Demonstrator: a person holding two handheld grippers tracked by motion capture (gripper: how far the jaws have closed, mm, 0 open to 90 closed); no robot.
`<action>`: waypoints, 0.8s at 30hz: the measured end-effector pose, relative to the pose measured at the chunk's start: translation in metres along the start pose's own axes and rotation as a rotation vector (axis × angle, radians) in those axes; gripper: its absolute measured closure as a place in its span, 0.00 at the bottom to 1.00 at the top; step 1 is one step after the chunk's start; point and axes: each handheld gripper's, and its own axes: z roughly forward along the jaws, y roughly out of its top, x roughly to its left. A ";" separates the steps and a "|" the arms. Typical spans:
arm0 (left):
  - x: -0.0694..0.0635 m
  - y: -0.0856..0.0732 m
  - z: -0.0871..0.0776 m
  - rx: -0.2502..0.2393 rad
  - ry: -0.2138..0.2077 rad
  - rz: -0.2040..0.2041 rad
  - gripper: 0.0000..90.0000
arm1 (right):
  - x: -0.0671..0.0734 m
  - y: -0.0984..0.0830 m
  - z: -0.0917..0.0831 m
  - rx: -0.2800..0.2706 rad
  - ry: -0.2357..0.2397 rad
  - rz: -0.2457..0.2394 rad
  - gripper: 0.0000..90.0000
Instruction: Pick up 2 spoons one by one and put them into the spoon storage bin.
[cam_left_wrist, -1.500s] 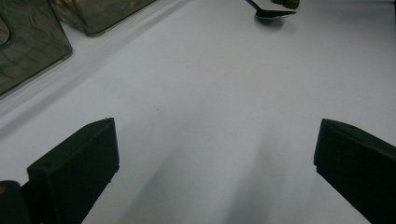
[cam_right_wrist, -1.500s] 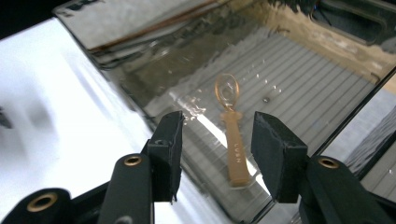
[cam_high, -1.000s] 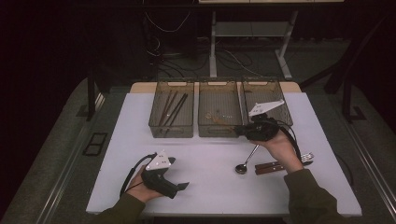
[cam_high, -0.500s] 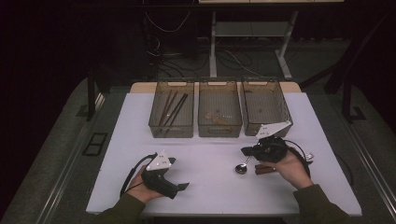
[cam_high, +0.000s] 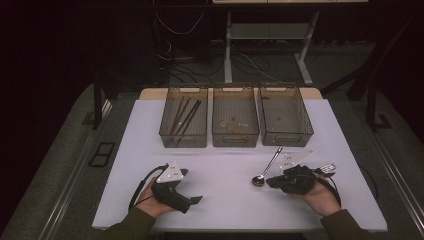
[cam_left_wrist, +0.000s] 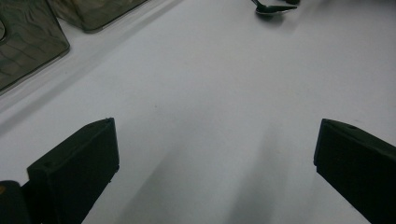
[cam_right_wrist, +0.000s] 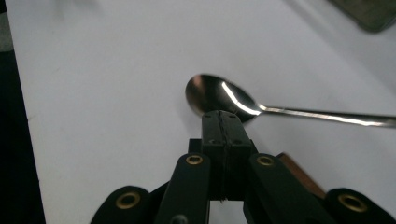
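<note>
White table (cam_high: 225, 170), closed right tongs (cam_right_wrist: 220, 114) at spoon (cam_right_wrist: 219, 95)

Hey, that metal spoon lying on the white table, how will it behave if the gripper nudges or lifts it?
The spoon looks polished, so probably slippery. Its thin handle seems stiff. Resting on its rounded bowl, it may pivot or rock on the table if nudged.

No writing, label, brand mark, number or sign can be read anywhere in these views.
</note>
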 end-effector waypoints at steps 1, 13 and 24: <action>0.000 0.000 0.000 0.000 0.000 0.000 0.00 | 0.000 -0.002 0.002 0.008 0.002 0.000 1.00; 0.000 0.000 0.000 0.002 0.002 0.001 0.00 | 0.001 -0.004 0.015 0.023 0.023 -0.006 1.00; 0.000 0.000 0.000 0.004 0.003 0.004 0.00 | 0.003 0.000 0.019 0.028 0.034 -0.013 1.00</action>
